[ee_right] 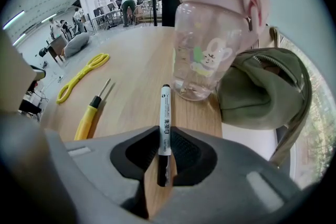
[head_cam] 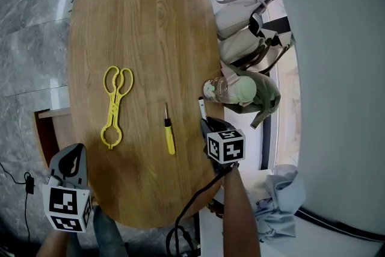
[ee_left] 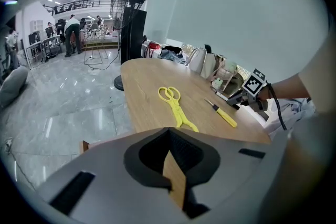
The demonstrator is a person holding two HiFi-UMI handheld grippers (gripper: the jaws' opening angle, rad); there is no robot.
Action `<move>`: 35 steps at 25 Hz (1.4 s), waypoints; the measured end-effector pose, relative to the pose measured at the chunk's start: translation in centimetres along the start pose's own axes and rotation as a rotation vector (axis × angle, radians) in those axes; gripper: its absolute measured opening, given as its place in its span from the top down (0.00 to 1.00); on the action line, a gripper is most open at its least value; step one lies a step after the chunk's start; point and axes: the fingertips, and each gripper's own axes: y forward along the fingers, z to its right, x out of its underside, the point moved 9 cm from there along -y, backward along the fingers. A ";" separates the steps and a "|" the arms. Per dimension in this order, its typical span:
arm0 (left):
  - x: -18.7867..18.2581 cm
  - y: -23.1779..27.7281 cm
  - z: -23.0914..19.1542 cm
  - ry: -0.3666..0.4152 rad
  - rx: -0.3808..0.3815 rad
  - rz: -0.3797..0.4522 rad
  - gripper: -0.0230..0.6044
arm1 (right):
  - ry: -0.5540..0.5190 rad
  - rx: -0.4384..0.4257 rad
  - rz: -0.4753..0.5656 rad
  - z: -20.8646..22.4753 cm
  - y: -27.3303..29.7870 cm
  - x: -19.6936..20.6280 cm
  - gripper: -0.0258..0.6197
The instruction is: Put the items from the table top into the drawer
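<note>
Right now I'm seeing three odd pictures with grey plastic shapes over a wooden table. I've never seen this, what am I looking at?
A person holds a pair of tongs in each hand. One picture looks down from a camera on their head; the other two come from cameras riding on the tongs. On the oval wooden table lie a yellow scissor-shaped grabber and a yellow-handled screwdriver; a clear bottle stands at its edge. The right tongs are closed on a white marker pen. The left tongs are shut and empty.
</note>
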 end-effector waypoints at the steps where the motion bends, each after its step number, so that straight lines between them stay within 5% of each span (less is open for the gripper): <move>1: 0.1 -0.1 0.0 0.001 0.004 -0.002 0.97 | -0.012 0.011 -0.006 -0.1 0.0 -0.1 0.85; 10: 0.7 -0.9 -1.1 0.006 0.009 -0.009 0.97 | -0.080 0.127 -0.046 -1.1 -0.3 -0.5 0.85; 35: 2.5 -6.8 -7.1 0.050 0.026 -0.012 0.97 | 0.001 0.256 0.002 -10.5 -7.0 -2.4 0.85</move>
